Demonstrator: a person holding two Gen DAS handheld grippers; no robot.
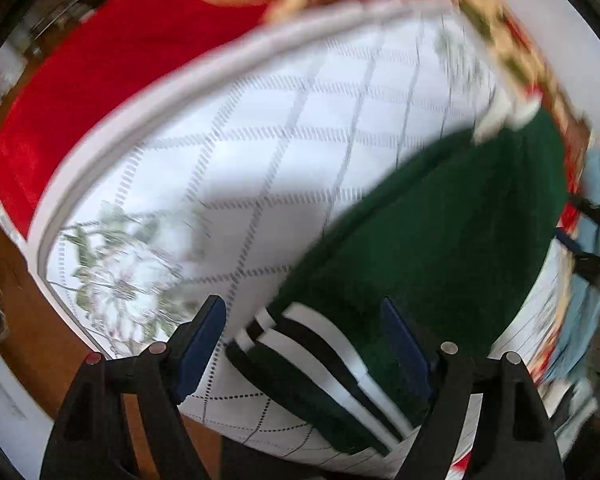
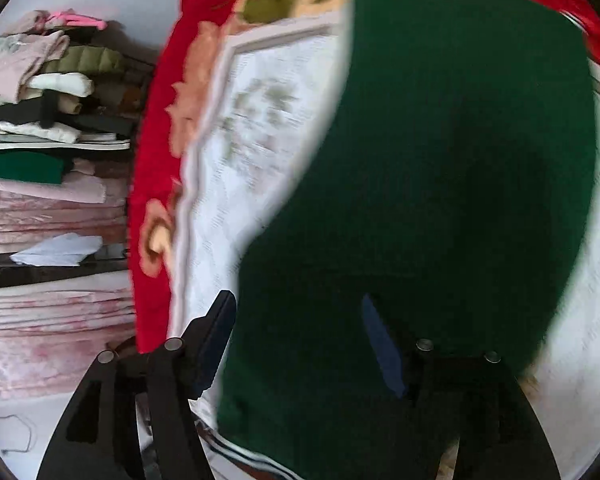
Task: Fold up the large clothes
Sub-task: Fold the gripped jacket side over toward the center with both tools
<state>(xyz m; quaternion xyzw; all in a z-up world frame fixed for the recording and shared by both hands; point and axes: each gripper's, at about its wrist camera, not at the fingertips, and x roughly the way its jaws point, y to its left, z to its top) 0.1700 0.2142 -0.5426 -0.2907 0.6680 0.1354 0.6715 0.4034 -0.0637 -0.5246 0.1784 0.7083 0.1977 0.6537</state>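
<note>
A dark green knit garment [image 1: 440, 232] with a white-and-black striped hem [image 1: 320, 352] lies on a white quilted mat [image 1: 260, 140]. My left gripper [image 1: 304, 344] is open, its blue-padded fingers [image 1: 202, 344] astride the striped hem just above it. In the right wrist view the same green garment [image 2: 440, 200] fills most of the frame. My right gripper [image 2: 300, 340] is open over the garment's edge, its left finger [image 2: 216, 332] over the mat and its right finger [image 2: 382, 352] over the green cloth. Both views are motion-blurred.
The mat lies on a red floral blanket [image 1: 100, 80]. A stack of folded clothes [image 2: 52, 112] sits on pink bedding [image 2: 48, 320] at the left of the right wrist view. Brown floor [image 1: 32, 320] shows beside the mat's corner.
</note>
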